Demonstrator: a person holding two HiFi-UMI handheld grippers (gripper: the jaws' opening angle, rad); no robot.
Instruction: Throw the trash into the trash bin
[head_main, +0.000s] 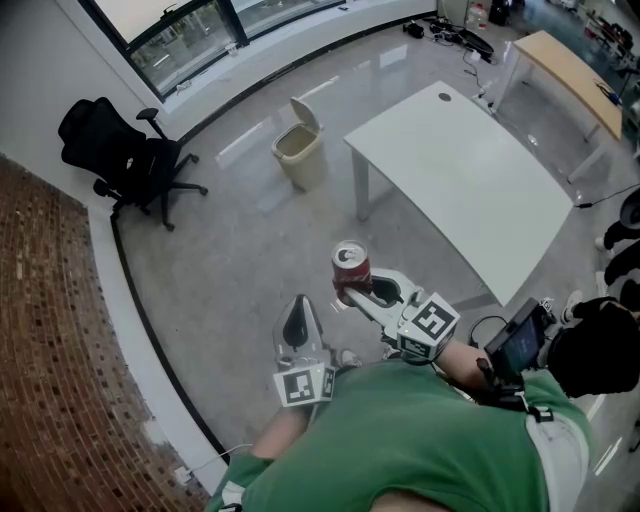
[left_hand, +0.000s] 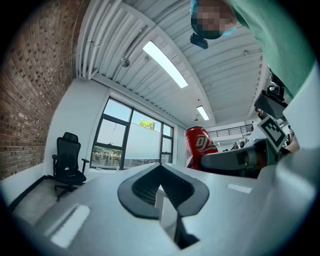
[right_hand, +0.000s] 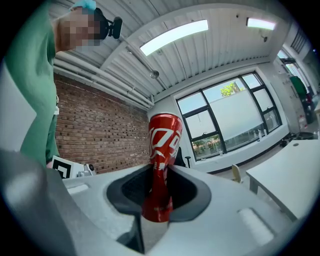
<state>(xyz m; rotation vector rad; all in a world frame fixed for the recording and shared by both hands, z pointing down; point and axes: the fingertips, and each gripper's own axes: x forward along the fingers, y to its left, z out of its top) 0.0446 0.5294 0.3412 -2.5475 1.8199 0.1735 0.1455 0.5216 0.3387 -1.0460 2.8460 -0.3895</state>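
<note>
red can held upright in the right claw, trash bin across the floor

red can (right_hand: 163, 150): the side carries large white slanted lettering on red. only part of it faces either gripper view, and no whole word can be read. the only other print is the black-and-white square markers on the cube of each claw.

position: the can stands upright between the jaws of the right claw (right_hand: 159, 202). the jaws are clenched on its lower body, and its upper half rises above the pads. in the head view the can (head_main: 351, 270) is held over the grey floor in front of the person. it is near the corner of the white table (head_main: 470, 180) and well apart from the trash bin (head_main: 300, 150). the bin is beige with a tilted lid and stands on the floor beside the table's far leg.

appearance: glossy red metal with a silver top rim. the body is pinched narrower where the jaws press it.

left claw (left_hand: 162, 192): the jaws are closed together with nothing between them. it is held level, just beside the right claw (head_main: 362, 292) on the can's left. its view shows the can (left_hand: 200, 145) to its right.

surroundings: a black office chair (head_main: 125, 155) stands by the windows, and a brick wall (head_main: 50, 350) runs along the left.
</note>
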